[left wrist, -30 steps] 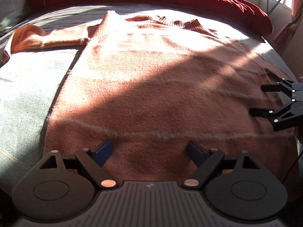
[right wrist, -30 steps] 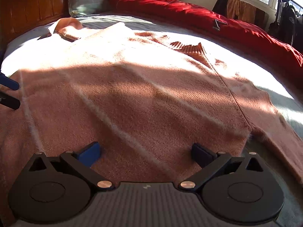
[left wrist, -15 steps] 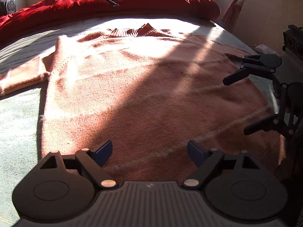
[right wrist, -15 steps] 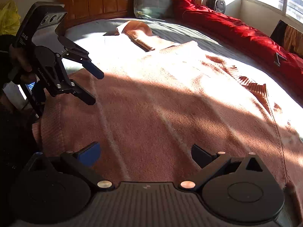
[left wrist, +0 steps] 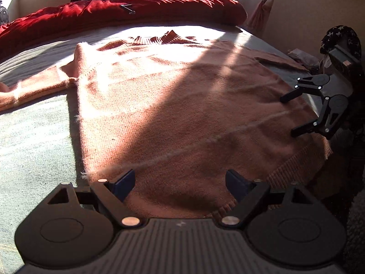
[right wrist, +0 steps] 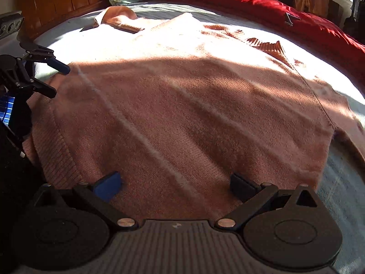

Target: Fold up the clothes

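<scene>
Left gripper [left wrist: 180, 182] is gaping wide, holding nothing, over one salmon sweater [left wrist: 182, 105] lying flat on the bed [left wrist: 34, 137]; the sweater's hem corner is slipping under the housing, one sleeve running off-frame. Right gripper [right wrist: 176, 183] is likewise spreading empty above the hem, the far sleeve cut off; one red duvet [right wrist: 251, 2] is lying behind.

The left gripper [left wrist: 180, 183] sits low with its jaws spread wide, nothing between them. The right gripper [right wrist: 176, 186] is posed the same way — fingers parted, empty. Each shows at the edge of the other's view — both tilted, jaws agape.
</scene>
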Demonstrator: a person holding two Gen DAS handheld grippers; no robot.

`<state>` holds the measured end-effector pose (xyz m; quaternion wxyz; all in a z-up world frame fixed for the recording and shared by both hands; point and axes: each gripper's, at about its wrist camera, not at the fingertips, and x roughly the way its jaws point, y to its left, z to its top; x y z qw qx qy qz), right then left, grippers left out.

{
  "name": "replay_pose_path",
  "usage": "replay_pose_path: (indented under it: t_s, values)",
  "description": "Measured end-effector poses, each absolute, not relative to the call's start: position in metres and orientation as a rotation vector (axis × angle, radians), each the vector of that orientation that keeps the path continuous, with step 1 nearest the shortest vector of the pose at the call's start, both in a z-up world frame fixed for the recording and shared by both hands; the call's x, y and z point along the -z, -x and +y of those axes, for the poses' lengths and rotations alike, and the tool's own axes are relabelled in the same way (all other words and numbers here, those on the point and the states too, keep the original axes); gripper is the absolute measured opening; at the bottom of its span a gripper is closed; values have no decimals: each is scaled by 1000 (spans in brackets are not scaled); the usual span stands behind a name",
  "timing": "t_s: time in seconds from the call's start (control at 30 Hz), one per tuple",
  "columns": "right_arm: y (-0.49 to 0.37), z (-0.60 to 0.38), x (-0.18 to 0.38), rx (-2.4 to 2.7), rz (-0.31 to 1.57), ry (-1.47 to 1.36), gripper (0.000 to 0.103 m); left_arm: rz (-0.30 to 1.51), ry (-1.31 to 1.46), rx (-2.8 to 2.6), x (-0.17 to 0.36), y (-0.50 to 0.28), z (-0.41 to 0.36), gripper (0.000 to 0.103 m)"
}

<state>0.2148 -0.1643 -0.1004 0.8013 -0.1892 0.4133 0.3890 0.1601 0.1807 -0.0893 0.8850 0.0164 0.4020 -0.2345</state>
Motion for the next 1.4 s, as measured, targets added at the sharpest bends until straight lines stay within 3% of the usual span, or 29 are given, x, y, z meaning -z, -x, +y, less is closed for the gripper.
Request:
replay_pose_path:
  t_s: [0.43, 0.73, 0.97, 1.2, 1.4]
  values:
    - [-204, -154, 111, -812, 827, 408, 103, 848, -325, 494, 108, -105, 160, 91]
    - [-205, -145, 88, -845, 787, 464, 103, 762, -46, 434, 72, -132, 173, 91]
    - [-220, -141, 72, -994, 811, 253, 103, 907, 90, 471, 100, -169, 154, 91]
    - [-232, -171, 100, -892, 925, 196, 103, 1013, 235, 358, 103, -126, 208, 91]
    - [-237, -186, 99, -896, 911, 79, 103, 966, 181, 322, 82, -132, 201, 91]
